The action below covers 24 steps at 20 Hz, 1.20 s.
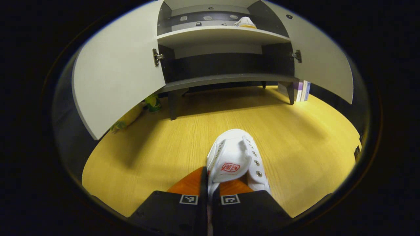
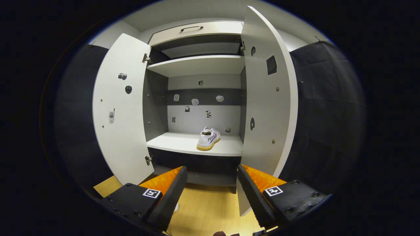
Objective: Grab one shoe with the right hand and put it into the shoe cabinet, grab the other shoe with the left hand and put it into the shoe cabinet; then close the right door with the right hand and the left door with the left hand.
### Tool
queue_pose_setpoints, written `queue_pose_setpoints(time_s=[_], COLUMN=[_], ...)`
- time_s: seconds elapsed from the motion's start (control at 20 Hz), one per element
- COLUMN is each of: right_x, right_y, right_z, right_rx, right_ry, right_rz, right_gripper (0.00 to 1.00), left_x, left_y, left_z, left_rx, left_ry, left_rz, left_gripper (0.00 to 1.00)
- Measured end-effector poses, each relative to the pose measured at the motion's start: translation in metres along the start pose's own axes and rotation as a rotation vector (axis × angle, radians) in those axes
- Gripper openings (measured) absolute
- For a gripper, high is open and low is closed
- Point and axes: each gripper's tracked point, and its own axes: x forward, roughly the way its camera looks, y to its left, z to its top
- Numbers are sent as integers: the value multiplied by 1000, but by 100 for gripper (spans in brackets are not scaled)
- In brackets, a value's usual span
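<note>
Now your left gripper (image 1: 207, 193) has its jaws pinching a white shoe (image 1: 235, 160) on the floor before the shoe cabinet (image 1: 216, 34), while your right gripper (image 2: 212, 188), jaws spread, faces the other shoe (image 2: 208, 138) on the cabinet's shelf.

a wooden floor (image 1: 164, 144) carries upright books (image 1: 302, 90) at its far right and a yellow-green toy (image 1: 134, 113) at its far left edge.

Ahead of the right gripper (image 2: 212, 183), both cabinet doors (image 2: 119, 111) stand wide, leaving the middle shelf (image 2: 174, 141) reachable; one white shoe (image 2: 208, 139) sits right of center, with bare shelf to its left.
</note>
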Motion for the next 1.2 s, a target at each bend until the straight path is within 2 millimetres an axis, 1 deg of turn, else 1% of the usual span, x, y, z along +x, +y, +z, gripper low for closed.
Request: queue_pose_setpoints(time_s=[0.05,0.15,0.25,0.4,0.55,0.7,0.8,0.9,1.05,1.2], right_x=[-1,-5,-9,-15,-22,-29,-34,-39,-43,-45], right_y=[-2,-4,-4,-6,-10,-16,-20,-25,-33,-42], right_z=[0,1,4,8,17,28,32,34,30,25], right_rx=[3,9,18,19,16,-1,-10,-5,7,14], right_ry=[-2,-5,-10,-18,-35,-63,-74,-77,-70,-61], right_rz=[-1,-1,4,9,11,8,7,4,-8,-20], right_gripper=[99,99,99,99,98,99,98,98,99,99], left_x=[-1,-3,-12,-36,-66,-99,-120,-136,-150,-157], left_y=[0,0,2,6,8,12,12,16,27,33], left_z=[1,5,16,43,78,123,159,198,262,328], left_rx=[-9,-27,-41,-30,-80,-100,-147,-201,-249,-289], left_ry=[13,47,56,21,-13,-55,-87,-122,-183,-257], left_rz=[-19,-55,-64,-58,-65,-52,-63,-64,-47,-42], left_gripper=[7,6,5,5,5,5,5,5,5,5])
